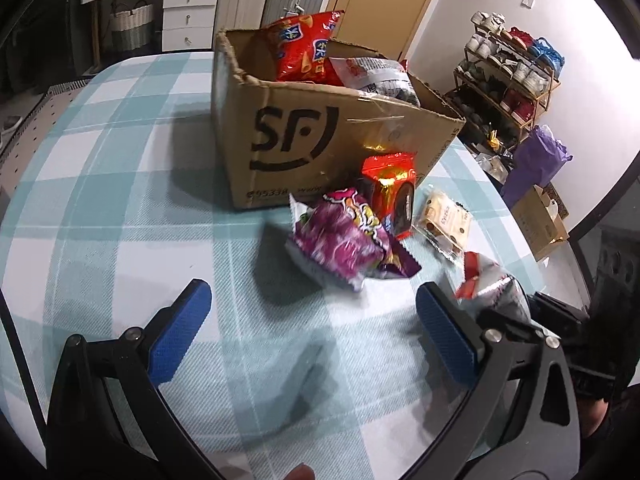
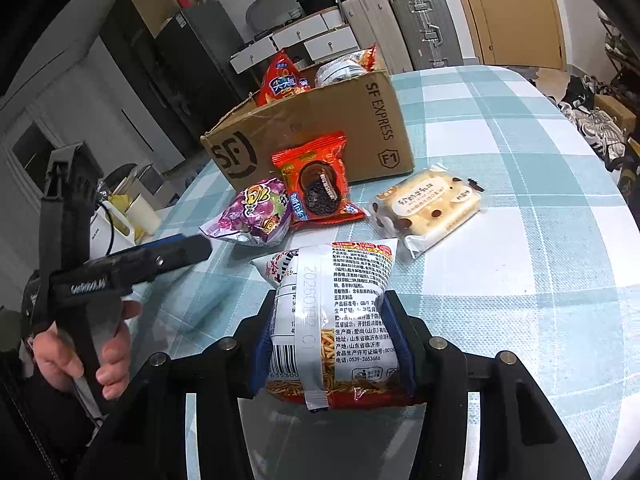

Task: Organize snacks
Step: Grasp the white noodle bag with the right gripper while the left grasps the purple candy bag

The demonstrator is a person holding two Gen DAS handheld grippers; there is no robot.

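Checked in pale blue and white, the tablecloth [image 2: 500, 128] covered a rounded table in a room with suitcases [image 2: 404, 24] and white drawers [image 1: 188, 12] along the far wall and a shoe rack [image 1: 508, 80] to one side. On it stood an open SF Express cardboard box [image 2: 320, 128], already holding a red chip bag [image 1: 304, 46] and a grey-and-white packet [image 1: 380, 74]. Just in front of the box lay a purple candy bag [image 2: 256, 212], a red-orange chocolate sandwich-cookie pack [image 2: 318, 180] leaning against the carton, and a clear-wrapped pack of small cakes [image 2: 430, 208] a little apart from them.

The right gripper [image 2: 332, 344] was clamped narrowly on a white noodle-snack bag [image 2: 336, 308], its blue pads pressing both sides, the bag's printed back facing the camera and the bag raised off the cloth. The left gripper [image 1: 312, 312], gripped by a hand [image 2: 80, 352], hovered over bare cloth near the candy bag with its jaws wide and nothing between them.
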